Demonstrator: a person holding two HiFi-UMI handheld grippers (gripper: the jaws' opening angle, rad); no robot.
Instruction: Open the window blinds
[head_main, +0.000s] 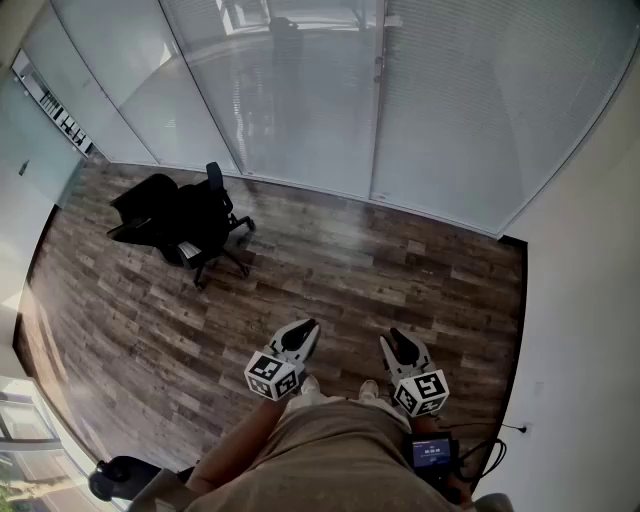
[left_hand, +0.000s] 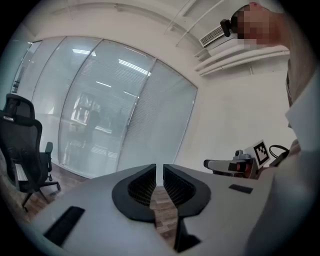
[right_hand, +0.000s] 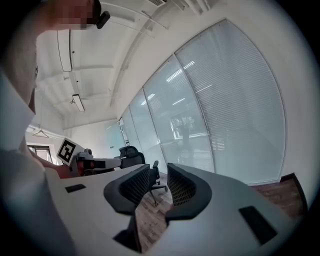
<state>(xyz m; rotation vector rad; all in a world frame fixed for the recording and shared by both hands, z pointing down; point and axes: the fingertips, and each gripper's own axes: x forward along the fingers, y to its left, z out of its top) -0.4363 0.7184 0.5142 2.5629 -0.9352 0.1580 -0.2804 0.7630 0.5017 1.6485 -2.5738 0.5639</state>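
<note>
A dark wood-plank floor runs to a curved glass wall hung with closed white slatted window blinds, and the person stands well back from them. The approach looks like the step in hand; next comes walking up and finding a cord or wand, which no view shows. Only the gripper views tell the fingers: the left gripper has them together on nothing, the right gripper apart and empty, while the head view alone shows the stretch of floor between.

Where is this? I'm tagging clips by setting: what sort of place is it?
Most likely an office room: a black swivel chair on casters, full-height glass walls with closed blinds, and a wood-plank floor.
</note>
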